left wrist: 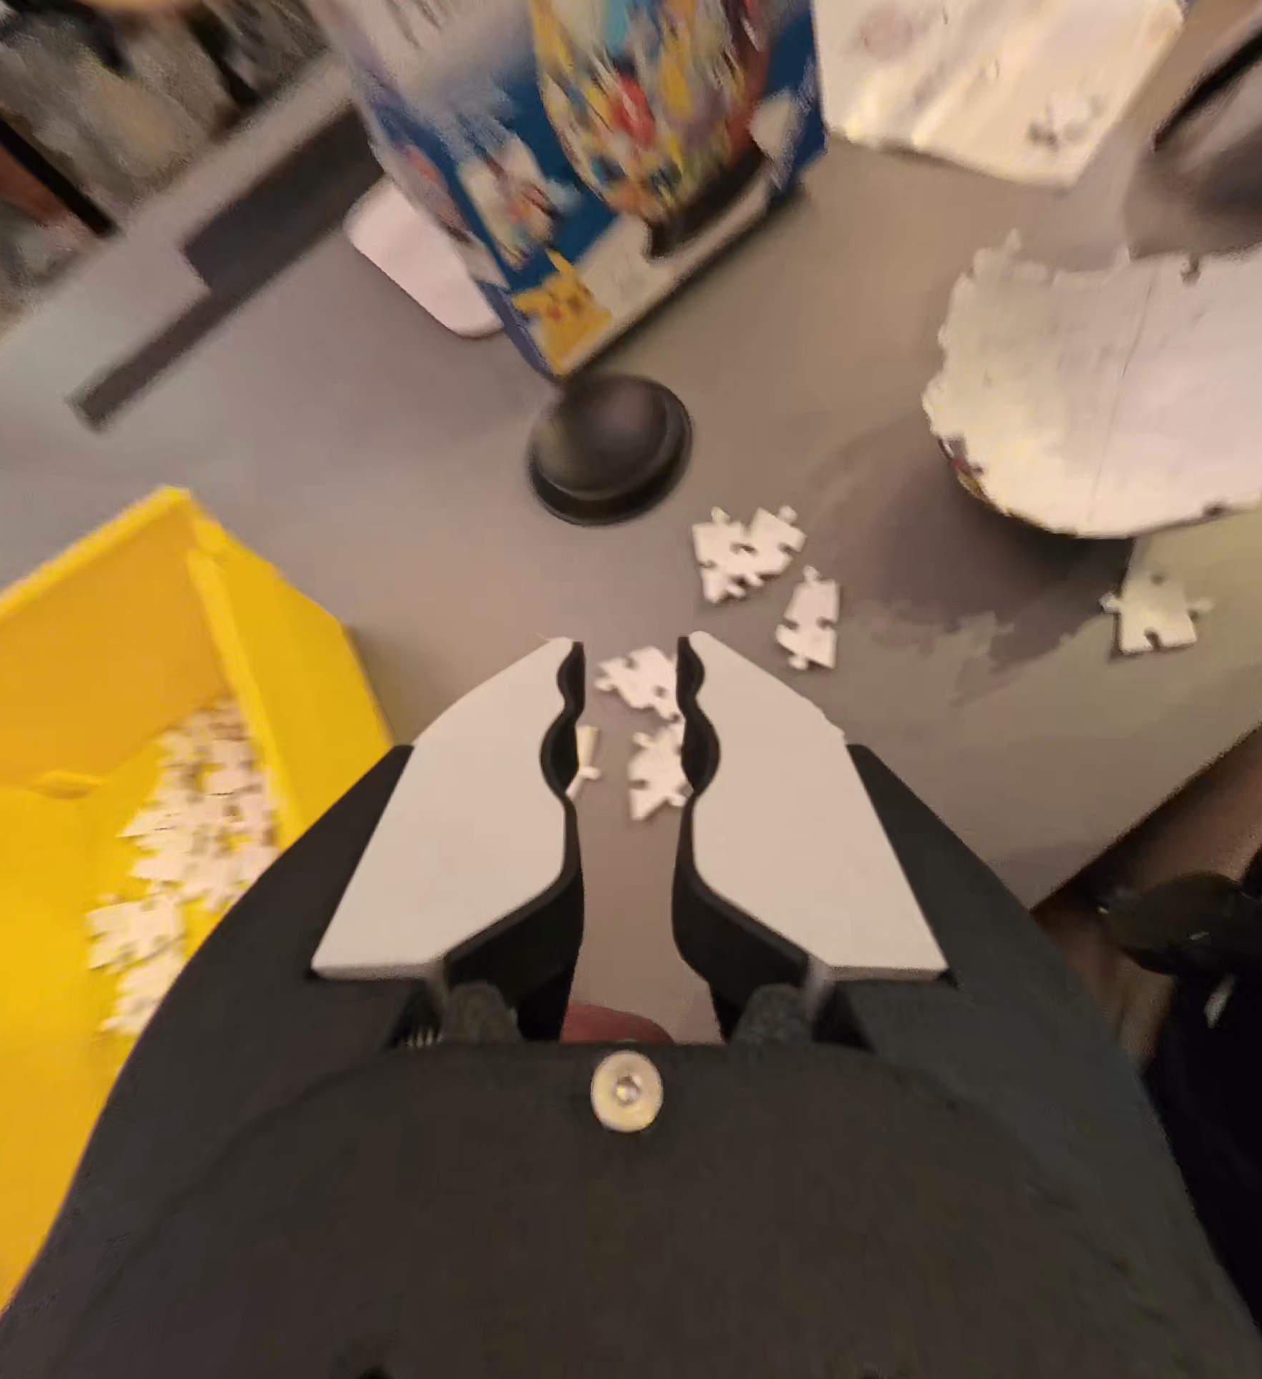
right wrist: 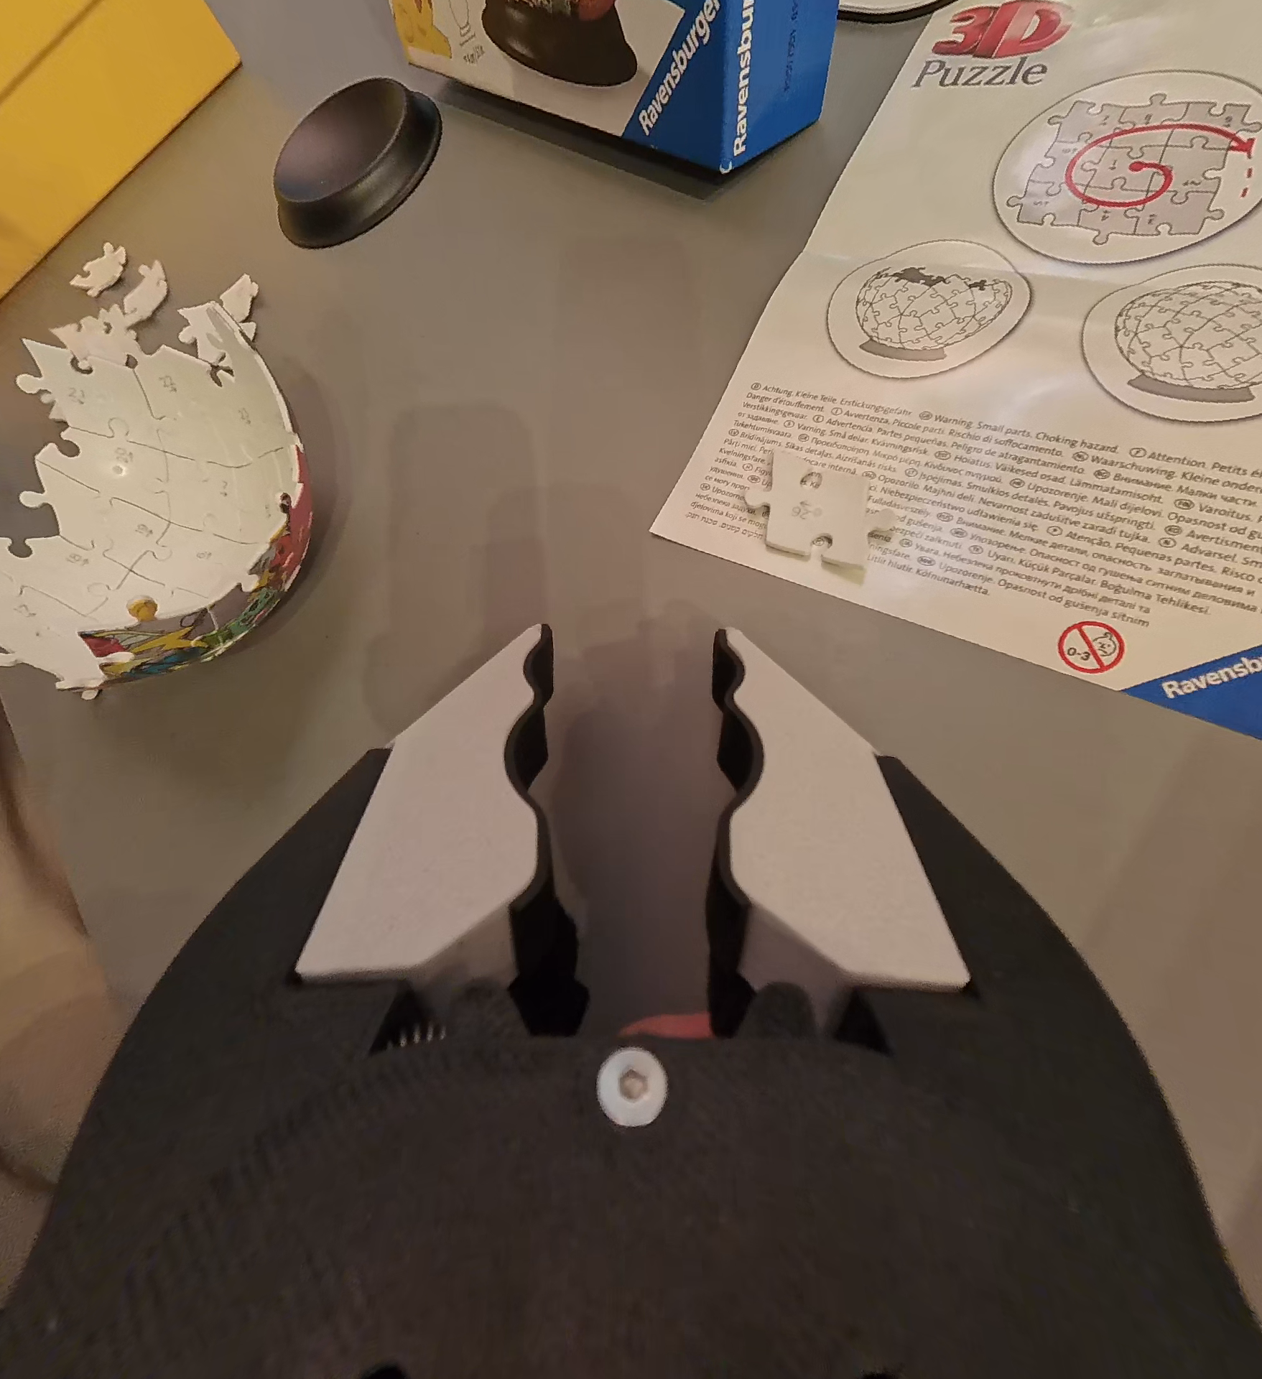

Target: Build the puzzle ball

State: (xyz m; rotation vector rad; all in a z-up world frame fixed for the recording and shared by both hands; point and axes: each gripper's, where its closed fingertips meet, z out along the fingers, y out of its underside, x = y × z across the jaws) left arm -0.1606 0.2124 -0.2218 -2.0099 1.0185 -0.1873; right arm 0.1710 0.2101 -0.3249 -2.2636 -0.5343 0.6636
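Left tongs [left wrist: 629, 651]: parted, empty, loose pieces [left wrist: 642, 683] at 12 | right tongs [right wrist: 631, 634]: parted, empty, over bare tabletop [right wrist: 538, 358] | shell [right wrist: 135, 507]: 10 o'clock of right tongs; single piece [right wrist: 818, 515] at 1, nearer.

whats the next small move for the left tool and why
Probably lower the left tool onto the loose puzzle piece lying between its tips and close. Its jaws are open and empty, that piece sits right ahead on the grey table, and the half-built puzzle ball still lacks pieces.
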